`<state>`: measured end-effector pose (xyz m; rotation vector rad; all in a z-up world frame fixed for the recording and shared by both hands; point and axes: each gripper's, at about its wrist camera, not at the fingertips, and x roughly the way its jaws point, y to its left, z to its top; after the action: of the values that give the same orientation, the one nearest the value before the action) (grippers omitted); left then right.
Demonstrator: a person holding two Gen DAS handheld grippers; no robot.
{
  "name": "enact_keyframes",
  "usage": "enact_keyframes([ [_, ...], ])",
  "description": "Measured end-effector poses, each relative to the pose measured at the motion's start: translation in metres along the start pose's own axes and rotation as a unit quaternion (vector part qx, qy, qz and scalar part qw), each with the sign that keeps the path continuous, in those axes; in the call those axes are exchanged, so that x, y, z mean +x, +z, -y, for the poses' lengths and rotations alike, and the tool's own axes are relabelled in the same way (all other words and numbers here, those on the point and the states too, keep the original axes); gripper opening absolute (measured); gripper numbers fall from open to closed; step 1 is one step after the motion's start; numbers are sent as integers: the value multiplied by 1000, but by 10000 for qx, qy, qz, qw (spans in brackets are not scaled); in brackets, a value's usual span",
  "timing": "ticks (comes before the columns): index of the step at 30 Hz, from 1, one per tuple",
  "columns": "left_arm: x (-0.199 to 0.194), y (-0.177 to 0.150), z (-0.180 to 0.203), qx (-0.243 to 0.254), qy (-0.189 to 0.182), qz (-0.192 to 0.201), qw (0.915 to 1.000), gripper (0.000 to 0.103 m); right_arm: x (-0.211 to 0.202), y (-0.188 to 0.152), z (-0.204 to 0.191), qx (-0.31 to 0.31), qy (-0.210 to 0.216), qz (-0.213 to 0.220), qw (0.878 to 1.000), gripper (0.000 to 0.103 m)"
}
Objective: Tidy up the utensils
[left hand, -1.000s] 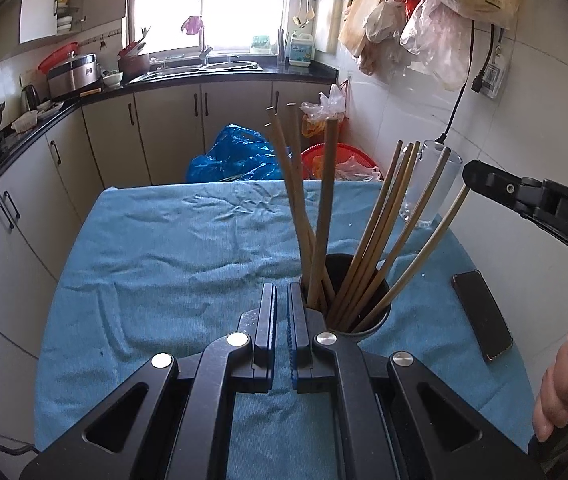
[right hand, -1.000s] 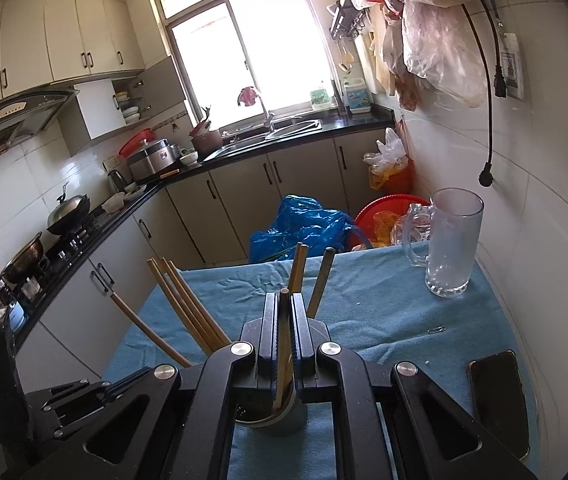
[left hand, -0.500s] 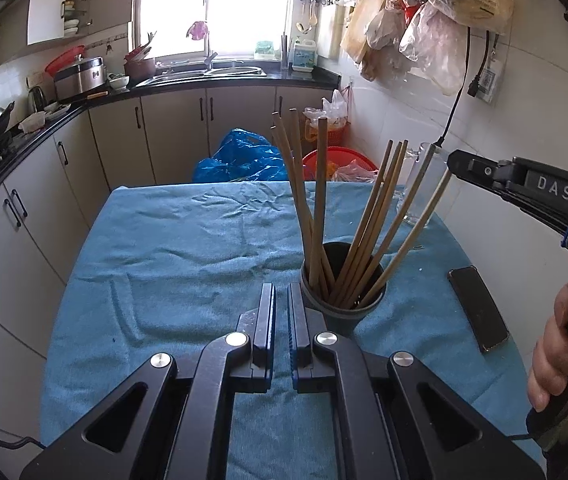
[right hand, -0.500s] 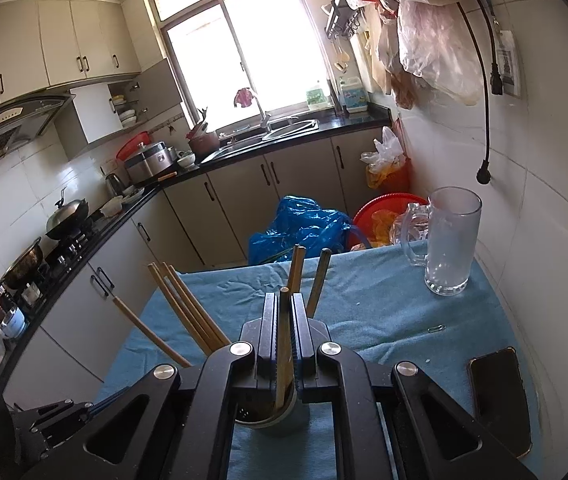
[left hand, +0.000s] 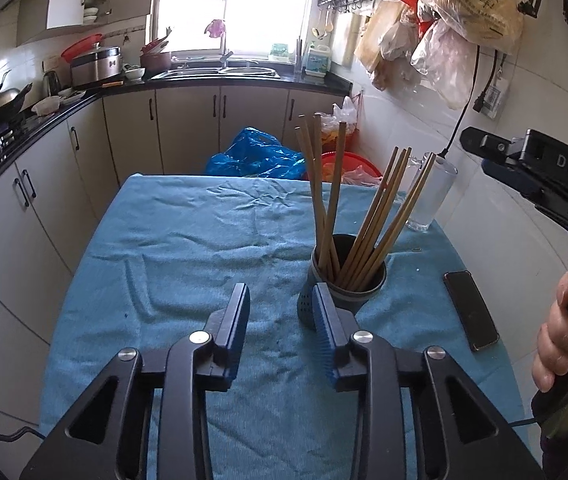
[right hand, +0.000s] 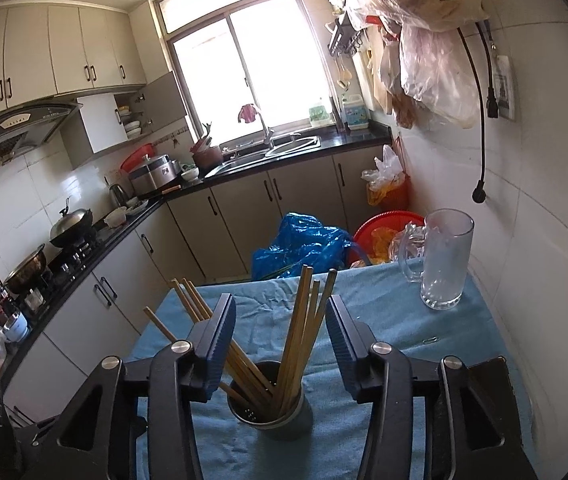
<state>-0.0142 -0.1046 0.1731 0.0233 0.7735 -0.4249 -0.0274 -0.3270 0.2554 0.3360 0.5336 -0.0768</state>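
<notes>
Right wrist view: my right gripper (right hand: 280, 322) has just opened, chopsticks (right hand: 299, 332) loose between its jaws; left gripper (left hand: 281, 308) also just opened, empty, holder (left hand: 346, 280) at one o'clock.

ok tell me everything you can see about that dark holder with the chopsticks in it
The holder is a dark grey round cup, plastic by its look, with small drain holes in its lower wall. It stands upright on the blue cloth, right of the table's middle. About ten wooden chopsticks stand in it, fanned into two leaning bunches against its rim. Nothing grips it: the right gripper stands open above it, its fingers either side of the sticks, touching none.
</notes>
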Motion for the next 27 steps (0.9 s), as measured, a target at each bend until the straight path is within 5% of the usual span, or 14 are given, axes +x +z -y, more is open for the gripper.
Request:
enact_keyframes([
  [12, -32, -27, -9, -276, 171, 54, 9995, 41, -42, -8, -20, -280, 23, 127, 9995, 64],
  [27, -75, -79, -6, -488, 395, 101, 9980, 46, -88, -70, -40, -958, -100, -80, 9953, 72],
])
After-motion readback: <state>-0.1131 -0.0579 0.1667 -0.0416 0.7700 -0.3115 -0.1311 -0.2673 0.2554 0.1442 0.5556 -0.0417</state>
